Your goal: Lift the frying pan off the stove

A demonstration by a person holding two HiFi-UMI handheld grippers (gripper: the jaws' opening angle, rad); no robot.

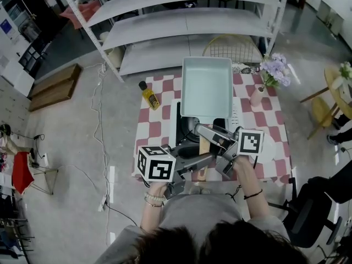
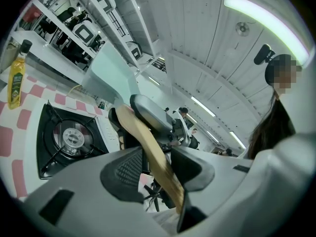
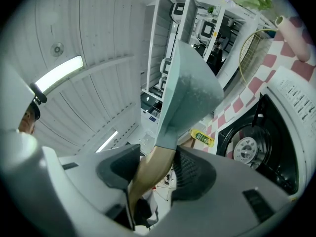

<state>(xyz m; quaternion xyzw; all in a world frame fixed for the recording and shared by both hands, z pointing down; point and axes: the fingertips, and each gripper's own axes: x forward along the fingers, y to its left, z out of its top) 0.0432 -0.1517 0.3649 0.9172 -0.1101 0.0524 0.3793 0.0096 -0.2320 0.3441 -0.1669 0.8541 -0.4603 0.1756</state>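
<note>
A pale teal rectangular frying pan (image 1: 206,87) hangs tilted in the air above the stove (image 1: 235,116), clear of the black burner (image 1: 186,132). Both grippers are shut on its wooden handle (image 1: 203,147). My right gripper (image 1: 208,134) grips the handle close to the pan. My left gripper (image 1: 202,159) grips it lower down, near its end. In the left gripper view the handle (image 2: 154,154) runs between the pads of the gripper (image 2: 155,169), with the pan (image 2: 108,78) beyond. In the right gripper view the gripper (image 3: 152,171) clamps the handle (image 3: 147,176) just below the pan (image 3: 187,98).
The stove sits on a red-and-white checked tablecloth (image 1: 157,120). A yellow oil bottle (image 1: 149,95) stands at the table's left, and a pink vase of purple flowers (image 1: 257,95) at its right. White shelving (image 1: 181,23) and a wire chair (image 1: 231,49) lie beyond.
</note>
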